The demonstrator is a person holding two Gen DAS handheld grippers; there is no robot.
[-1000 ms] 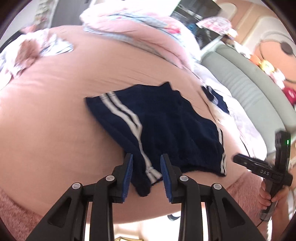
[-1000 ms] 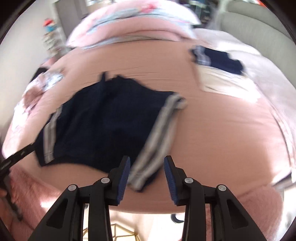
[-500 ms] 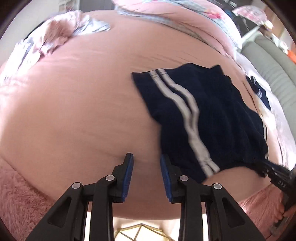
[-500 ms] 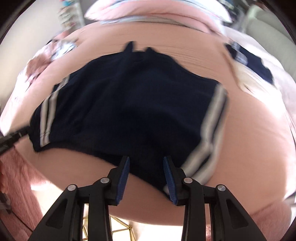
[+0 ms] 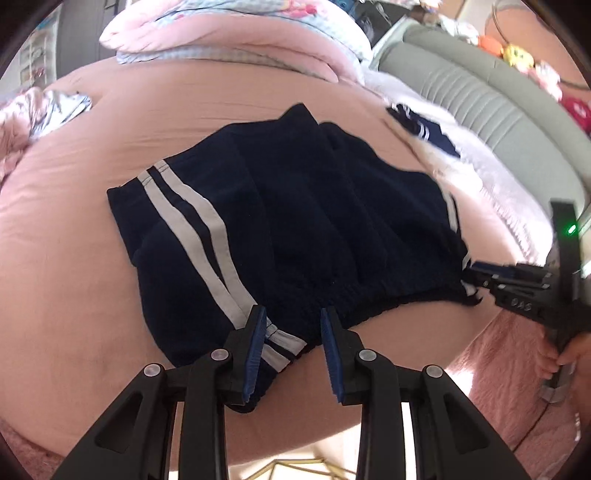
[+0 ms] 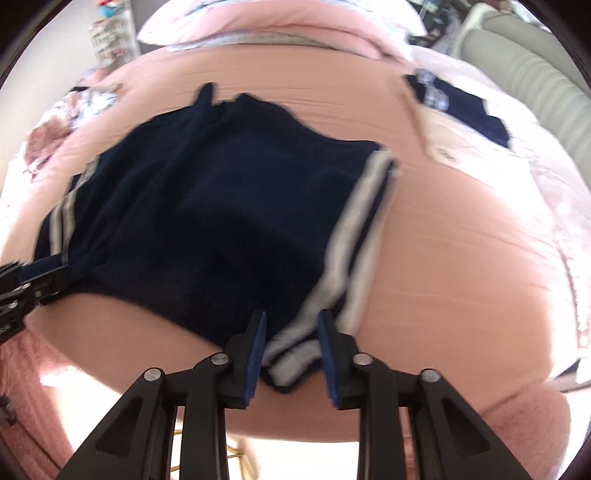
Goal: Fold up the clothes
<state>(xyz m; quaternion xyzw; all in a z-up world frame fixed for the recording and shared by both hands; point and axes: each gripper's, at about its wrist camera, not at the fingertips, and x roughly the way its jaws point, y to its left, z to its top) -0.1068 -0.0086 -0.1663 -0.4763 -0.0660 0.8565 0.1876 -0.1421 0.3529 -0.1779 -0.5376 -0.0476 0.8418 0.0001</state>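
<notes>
Left wrist view. Item: navy shorts (image 5: 295, 236) with paired white side stripes, lying flat on a pink bed (image 5: 66, 280), waistband toward the camera. Left gripper (image 5: 293, 332): jaws narrowly parted, set over the near striped corner of the waistband; the fabric lies between the blue pads with a gap showing on the right-hand side, so no grip is visible. Right gripper (image 5: 476, 271) enters from the right edge, its tip at the opposite waistband corner; a hand (image 5: 565, 354) holds its handle. Also present: second folded navy garment (image 5: 424, 127) on a white fleece blanket (image 5: 491, 184) at the far right of the bed, pink bedding pile (image 5: 236, 33) at the far end, grey-green padded headboard (image 5: 498, 107).

Right wrist view, blurred. Shorts (image 6: 221, 206) fill the centre of the bed (image 6: 461, 251). Right gripper (image 6: 291, 339): jaws closing, the striped waistband corner between them; the pads appear not to press the cloth, though the blur leaves this uncertain. Left gripper (image 6: 48, 266) shows at the left edge, its tip at the other striped corner. Folded garment (image 6: 461, 107) lies well apart, upper right.
</notes>
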